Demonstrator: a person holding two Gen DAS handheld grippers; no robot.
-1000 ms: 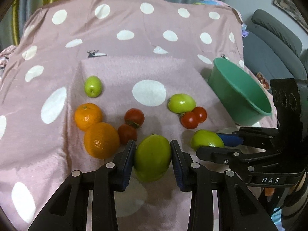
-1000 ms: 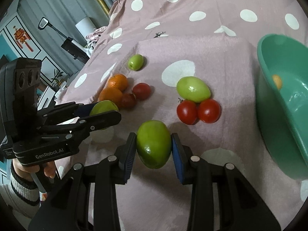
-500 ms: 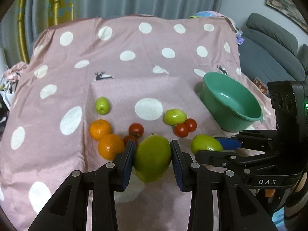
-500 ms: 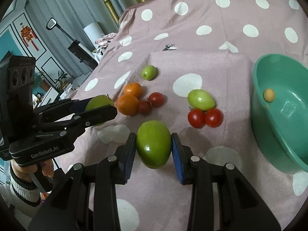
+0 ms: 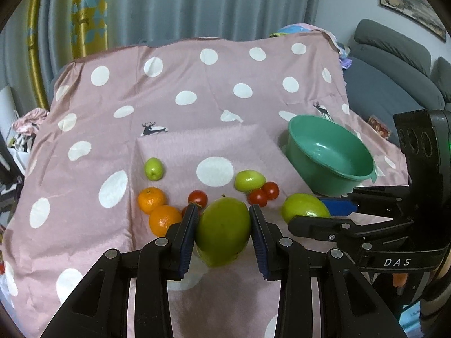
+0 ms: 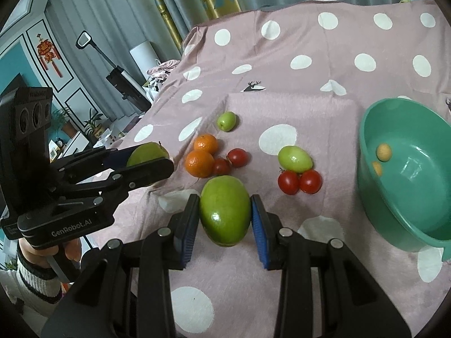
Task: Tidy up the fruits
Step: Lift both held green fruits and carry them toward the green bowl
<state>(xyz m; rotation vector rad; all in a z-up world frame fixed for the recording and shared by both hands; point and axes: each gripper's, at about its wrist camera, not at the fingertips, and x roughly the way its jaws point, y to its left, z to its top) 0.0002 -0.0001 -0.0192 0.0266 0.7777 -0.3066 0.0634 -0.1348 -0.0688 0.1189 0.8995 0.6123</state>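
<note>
My left gripper [image 5: 222,221] is shut on a large green mango [image 5: 222,236], held above the pink dotted cloth [image 5: 197,98]. My right gripper [image 6: 225,207] is shut on a second green mango [image 6: 225,214]. Each gripper shows in the other's view: the right gripper [image 5: 313,212] beside the teal bowl [image 5: 324,174], the left gripper [image 6: 149,159] at the left. On the cloth lie two oranges [image 5: 157,209], a small green fruit [image 5: 153,169], an oval green fruit [image 5: 249,180] and several tomatoes [image 5: 265,193]. A small yellow-orange fruit [image 6: 384,152] sits in the teal bowl [image 6: 417,186].
A grey sofa [image 5: 394,79] stands right of the table and curtains [image 5: 169,5] hang behind it. A raised square pad under the cloth [image 6: 296,107] carries most of the fruit. A person's hand and striped sleeve [image 6: 36,276] hold the left gripper.
Both grippers have risen and drawn back from the cloth, each still carrying its mango. The fruit on the cloth and the bowl look smaller and farther away.
</note>
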